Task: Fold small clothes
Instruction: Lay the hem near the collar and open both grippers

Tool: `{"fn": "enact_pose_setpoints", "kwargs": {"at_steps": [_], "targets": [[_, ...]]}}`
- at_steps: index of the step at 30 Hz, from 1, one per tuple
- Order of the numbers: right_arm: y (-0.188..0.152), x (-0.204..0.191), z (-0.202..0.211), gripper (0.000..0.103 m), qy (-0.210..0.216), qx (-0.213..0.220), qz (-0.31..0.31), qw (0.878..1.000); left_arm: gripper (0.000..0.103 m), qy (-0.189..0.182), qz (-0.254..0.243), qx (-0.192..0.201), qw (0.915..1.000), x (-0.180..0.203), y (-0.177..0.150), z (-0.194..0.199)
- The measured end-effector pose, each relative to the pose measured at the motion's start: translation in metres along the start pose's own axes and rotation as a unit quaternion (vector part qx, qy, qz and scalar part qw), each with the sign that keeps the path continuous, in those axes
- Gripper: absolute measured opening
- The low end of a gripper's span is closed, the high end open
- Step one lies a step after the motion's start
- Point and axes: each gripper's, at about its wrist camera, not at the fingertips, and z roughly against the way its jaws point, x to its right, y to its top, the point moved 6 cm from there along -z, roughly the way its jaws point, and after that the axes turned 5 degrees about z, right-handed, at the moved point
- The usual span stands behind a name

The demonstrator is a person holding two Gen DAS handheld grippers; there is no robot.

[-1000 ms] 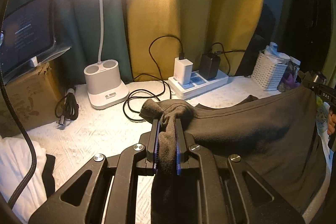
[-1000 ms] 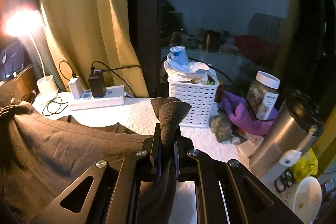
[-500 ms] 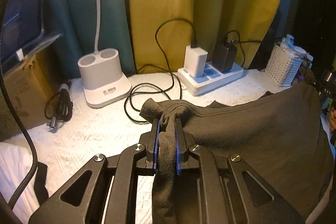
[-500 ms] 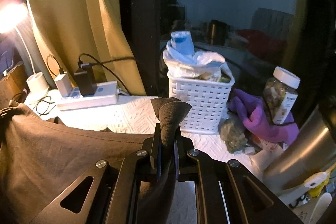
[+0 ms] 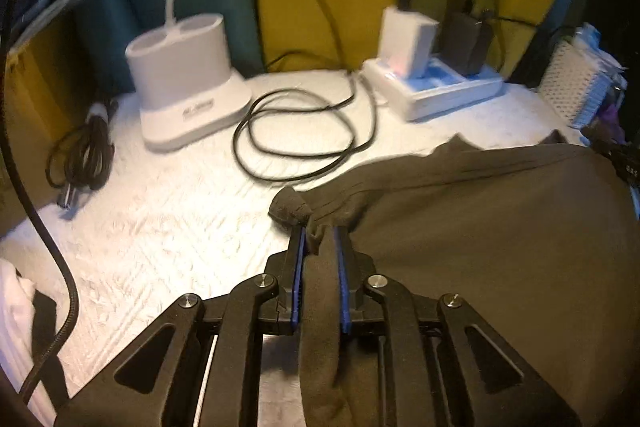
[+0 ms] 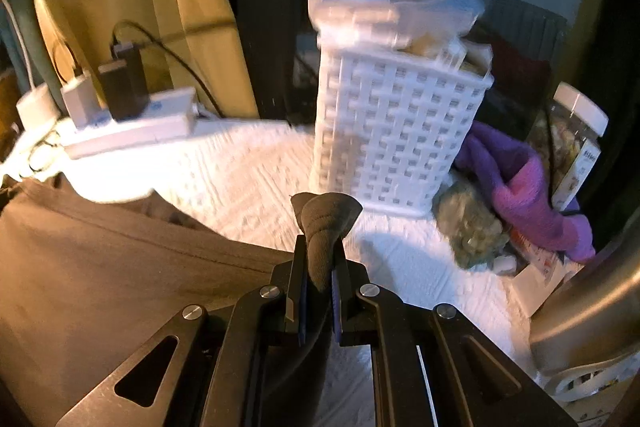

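Observation:
A dark brown garment (image 5: 500,227) hangs stretched between my two grippers, low over the white textured table cover (image 5: 160,227). In the left wrist view one bunched corner runs between the blue pads of my left gripper (image 5: 319,233). Those jaws are opening, and the cloth still fills the gap, its tip flopped over to the left. In the right wrist view my right gripper (image 6: 320,243) is shut on the other corner, which sticks up past the fingertips. From there the dark garment (image 6: 120,267) spreads away to the left.
A white lamp base (image 5: 188,83), a coiled black cable (image 5: 296,135) and a power strip (image 5: 440,87) with chargers stand at the back. A white basket (image 6: 396,131), purple cloth (image 6: 520,187), a jar (image 6: 576,143) and a steel bottle (image 6: 592,291) crowd the right side.
Both grippers have sunk toward the table and tipped further down with the garment. The left pads stand a little wider apart, and the corner they hold has slumped to the left.

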Motion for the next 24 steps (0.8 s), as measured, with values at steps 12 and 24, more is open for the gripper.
{"fn": "enact_pose_setpoints", "kwargs": {"at_steps": [12, 24], "targets": [[-0.006, 0.025, 0.000, 0.049, -0.048, -0.027, -0.015, 0.998, 0.017, 0.019, 0.003, 0.012, 0.9997, -0.011, 0.004, 0.004], [-0.014, 0.047, 0.053, 0.050, -0.027, -0.008, -0.030, 0.999, 0.017, 0.060, 0.026, 0.029, 0.9975, -0.033, 0.006, 0.020]]}}
